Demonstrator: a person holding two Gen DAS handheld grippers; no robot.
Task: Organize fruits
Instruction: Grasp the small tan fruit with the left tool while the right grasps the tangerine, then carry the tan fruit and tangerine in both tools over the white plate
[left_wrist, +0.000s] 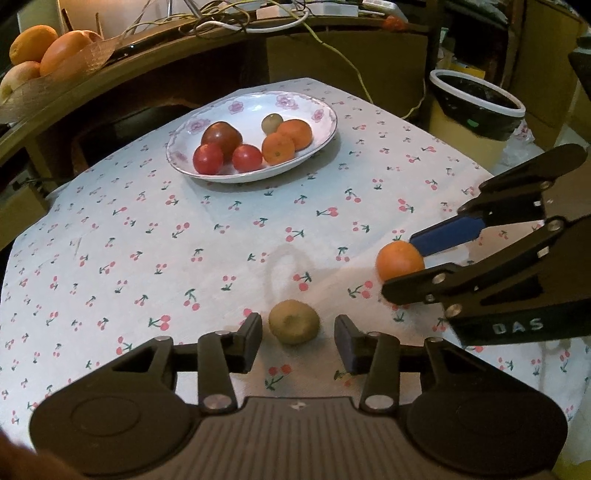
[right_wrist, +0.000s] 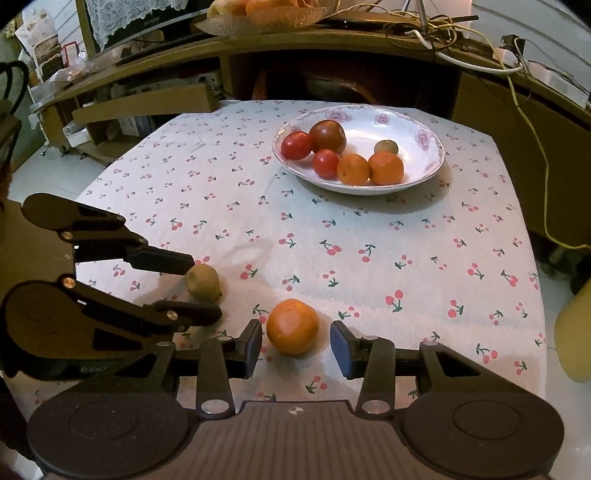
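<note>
I see the desk (left_wrist: 110, 229) covered by a white cloth (right_wrist: 406, 236) printed with red cherries. Resting directly on the cloth:

- A white plate (left_wrist: 255, 105) with a pink flower rim, at the far side, holding fruit.
- A kiwi (left_wrist: 293, 321) near the close edge.
- An orange (left_wrist: 399, 260) just beside the kiwi, to its right, apart from it.

Both loose fruits sit well apart from the plate. In the right wrist view I see the same kiwi (right_wrist: 203, 282) left of the orange (right_wrist: 292, 326).

Cherry-print tablecloth (left_wrist: 184, 229); tangled cables (right_wrist: 436, 26) on wooden shelf (right_wrist: 332, 40); black bin (left_wrist: 476, 107) beside table.
</note>
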